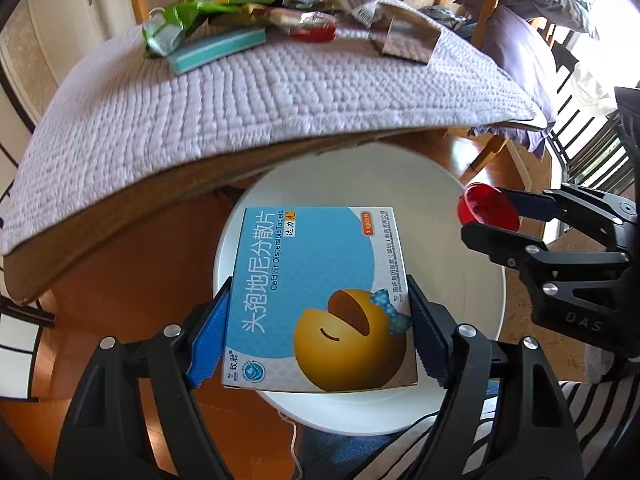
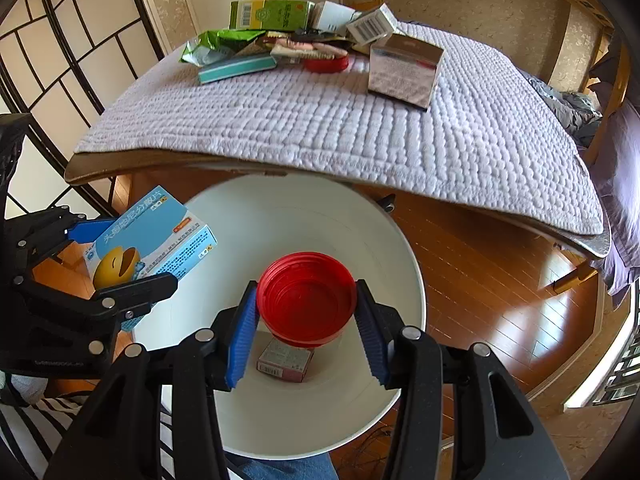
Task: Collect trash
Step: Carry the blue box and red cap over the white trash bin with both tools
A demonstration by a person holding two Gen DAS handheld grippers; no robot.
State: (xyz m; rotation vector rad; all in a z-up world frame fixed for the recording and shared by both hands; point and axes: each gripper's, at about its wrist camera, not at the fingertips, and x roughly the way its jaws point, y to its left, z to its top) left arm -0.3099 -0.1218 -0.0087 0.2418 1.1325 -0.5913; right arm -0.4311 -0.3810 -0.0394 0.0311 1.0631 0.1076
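My left gripper (image 1: 318,332) is shut on a blue medicine box (image 1: 320,296) with a yellow cartoon face, held over the white bin (image 1: 472,280). It also shows in the right wrist view (image 2: 148,244) at the bin's left rim. My right gripper (image 2: 306,328) is shut on a red plastic lid (image 2: 306,300), held over the open white bin (image 2: 392,240). The lid also shows in the left wrist view (image 1: 488,208). A small pink box (image 2: 286,360) lies on the bin's bottom.
A pile of trash lies on the quilted table (image 2: 320,128): green boxes (image 2: 268,14), a green wrapper (image 2: 212,46), a teal box (image 2: 236,68), a red lid (image 2: 326,64), a silver box (image 2: 404,68). Wooden floor (image 2: 480,264) surrounds the bin.
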